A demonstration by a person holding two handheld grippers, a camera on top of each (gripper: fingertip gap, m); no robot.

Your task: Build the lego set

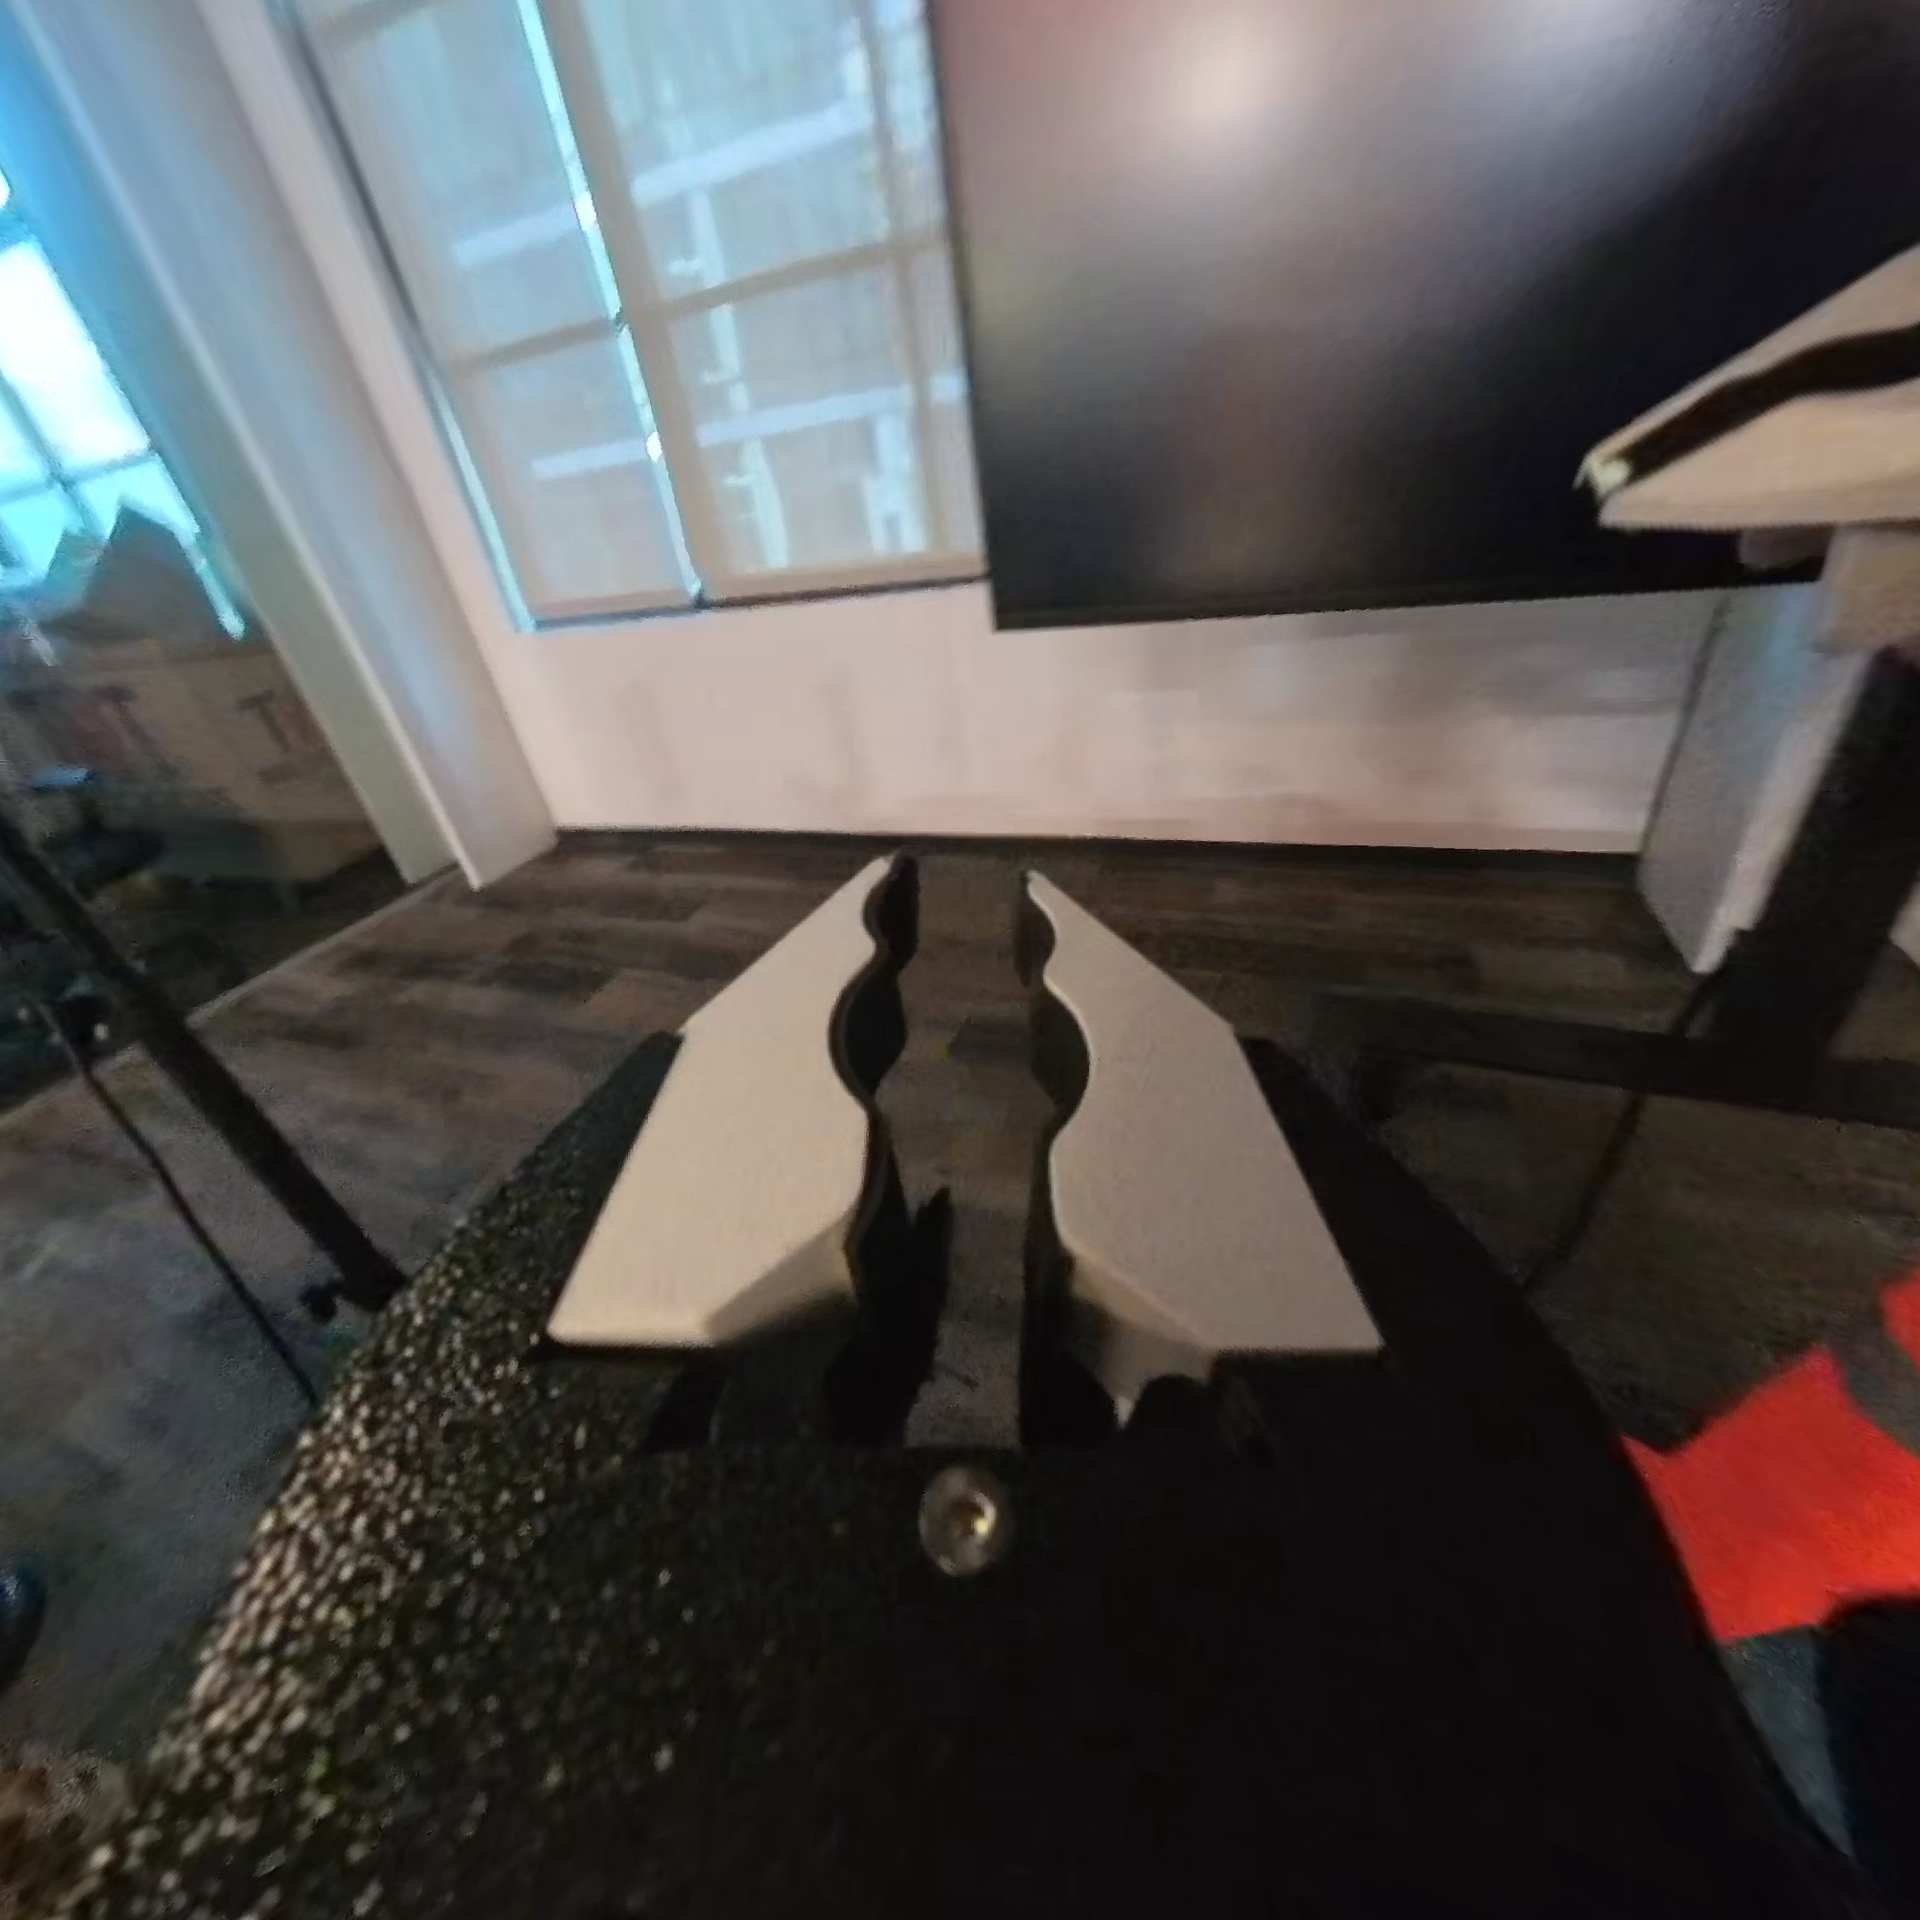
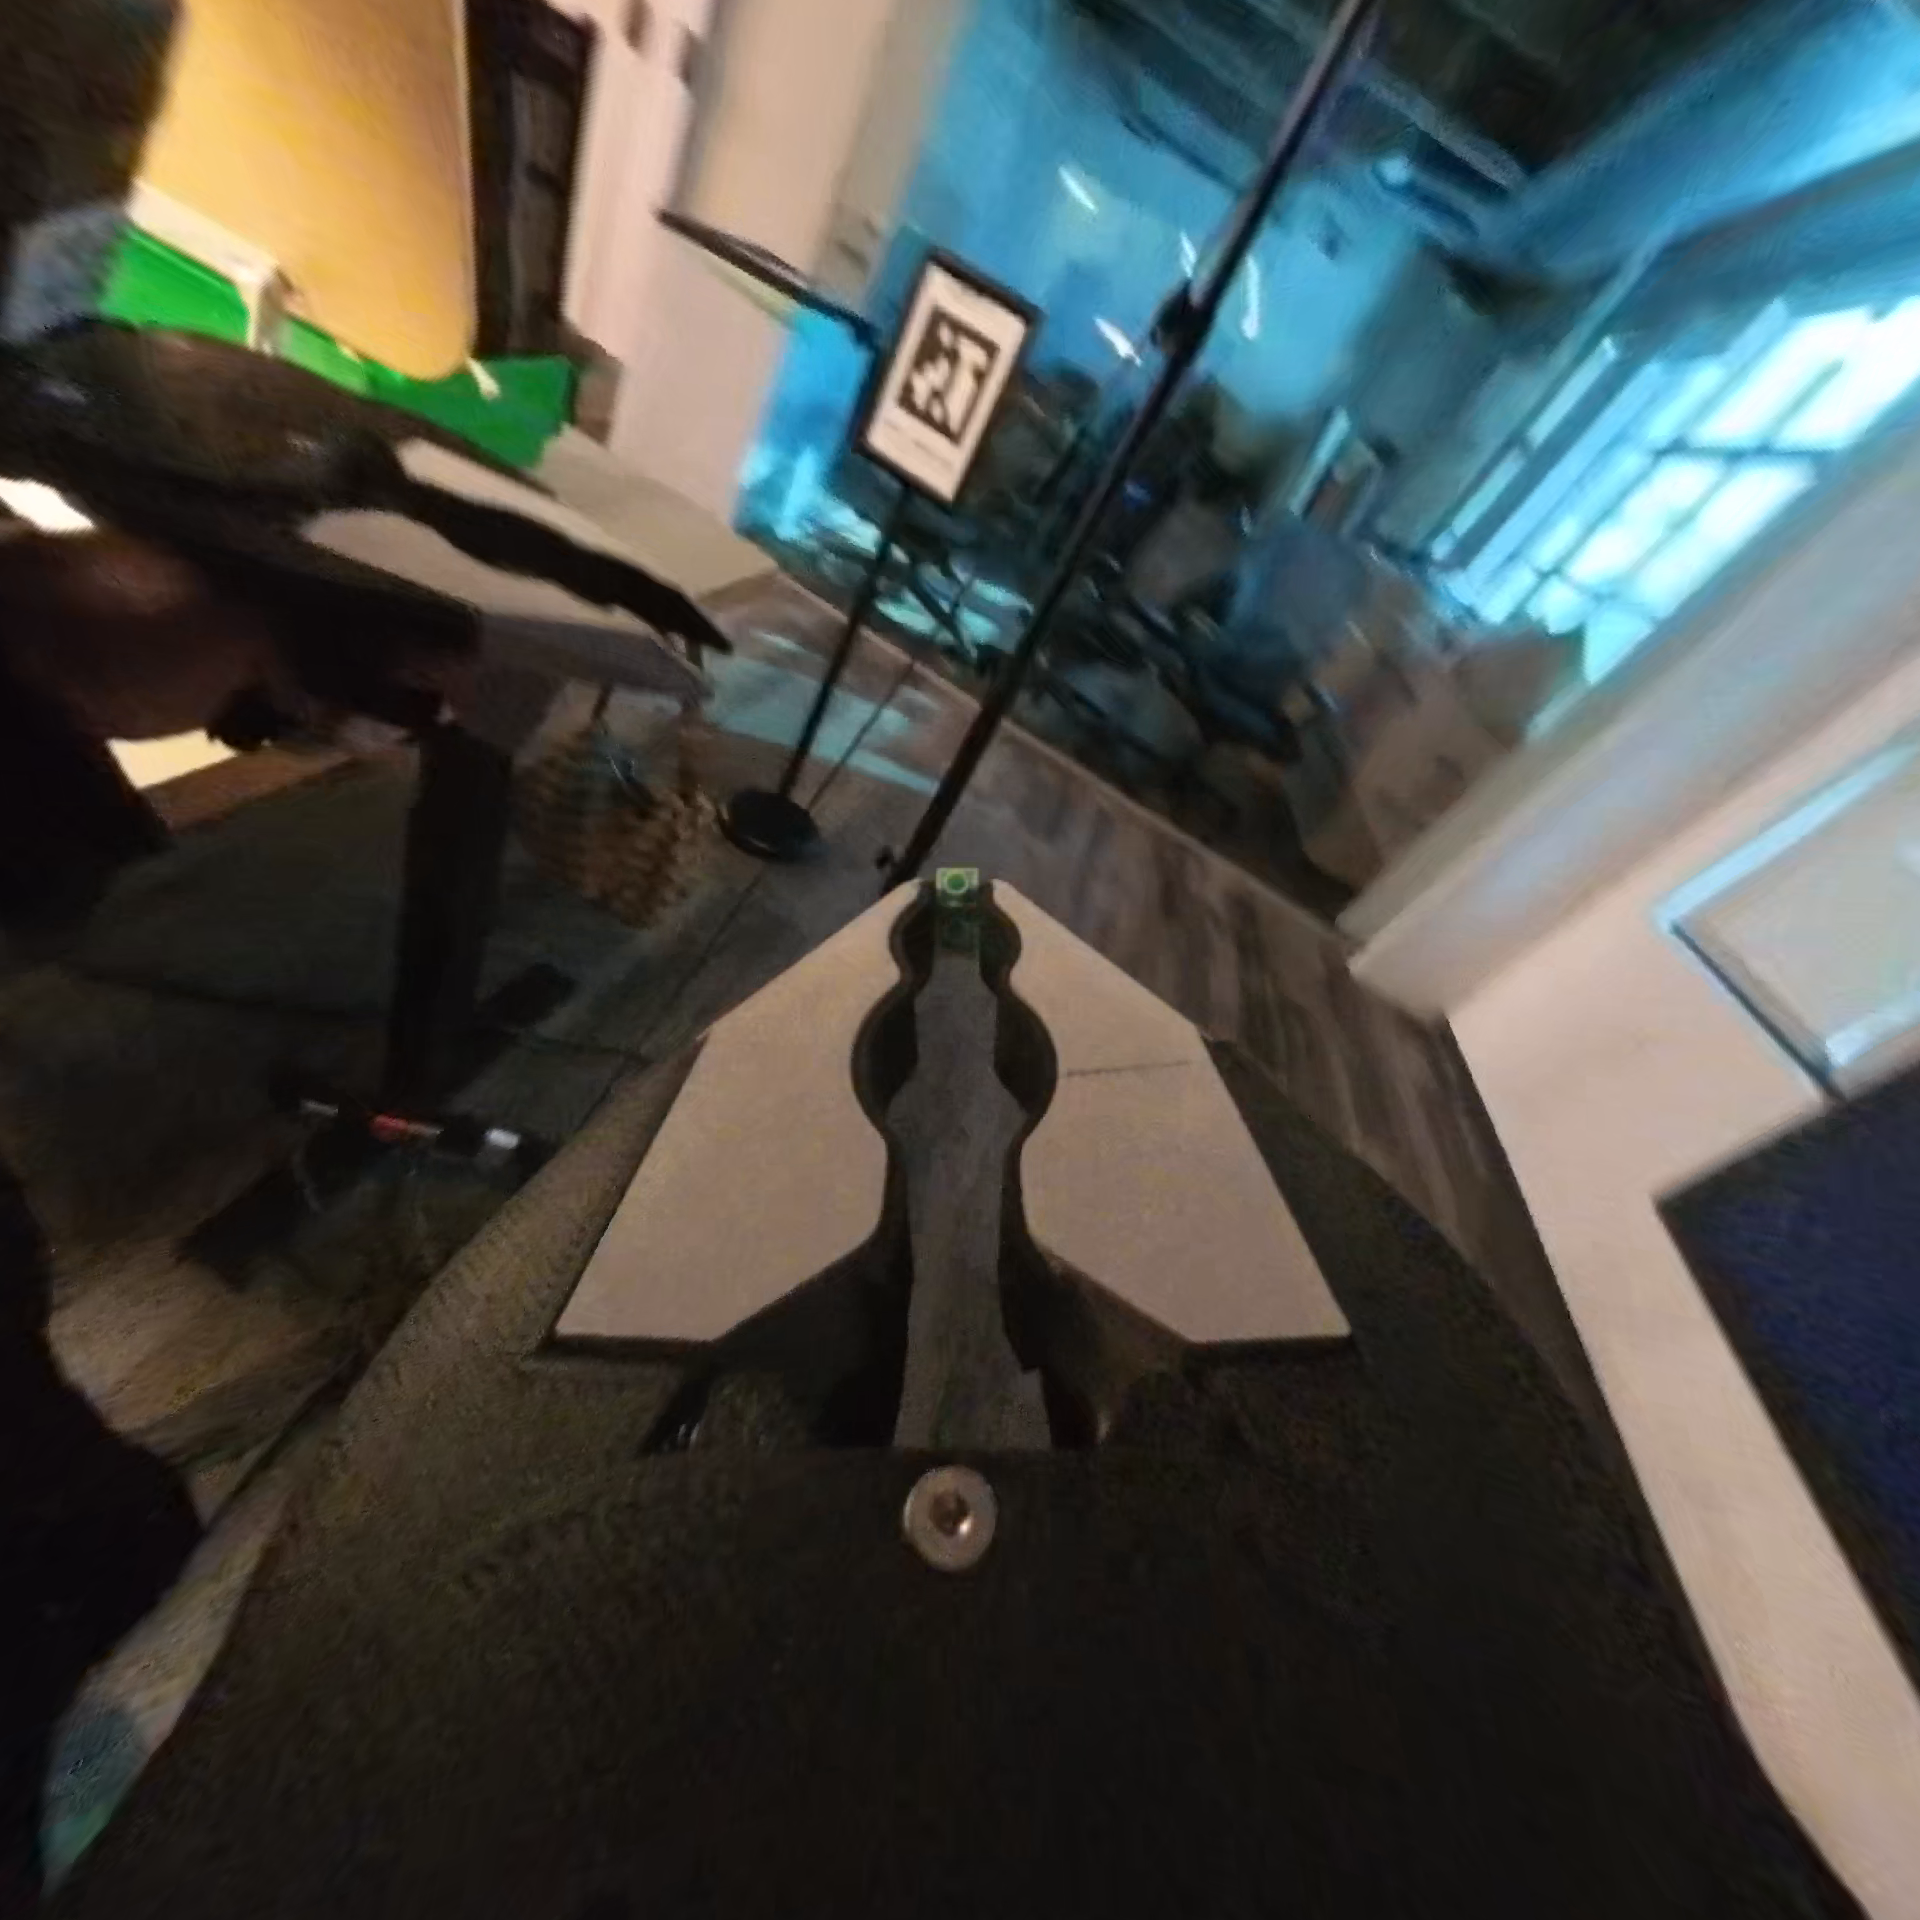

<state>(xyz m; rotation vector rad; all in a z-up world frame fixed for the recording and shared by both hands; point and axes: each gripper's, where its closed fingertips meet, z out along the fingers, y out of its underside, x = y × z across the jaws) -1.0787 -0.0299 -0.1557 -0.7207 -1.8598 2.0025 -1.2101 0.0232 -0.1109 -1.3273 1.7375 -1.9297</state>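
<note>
A green lego piece [image 2: 954,885] sits pinched in the right gripper [image 2: 954,902] — left gripper [image 1: 966,883] fingers parted, empty.

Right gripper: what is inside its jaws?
A small green lego piece is pinched at the tips of the right gripper. Only its studded top shows; the rest is covered by the fingers.

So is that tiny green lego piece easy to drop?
Probably. The green lego piece is pinched only at the very tips of the right gripper, so a bump might twist it loose. It looks stiff, hard and probably very light.
</note>
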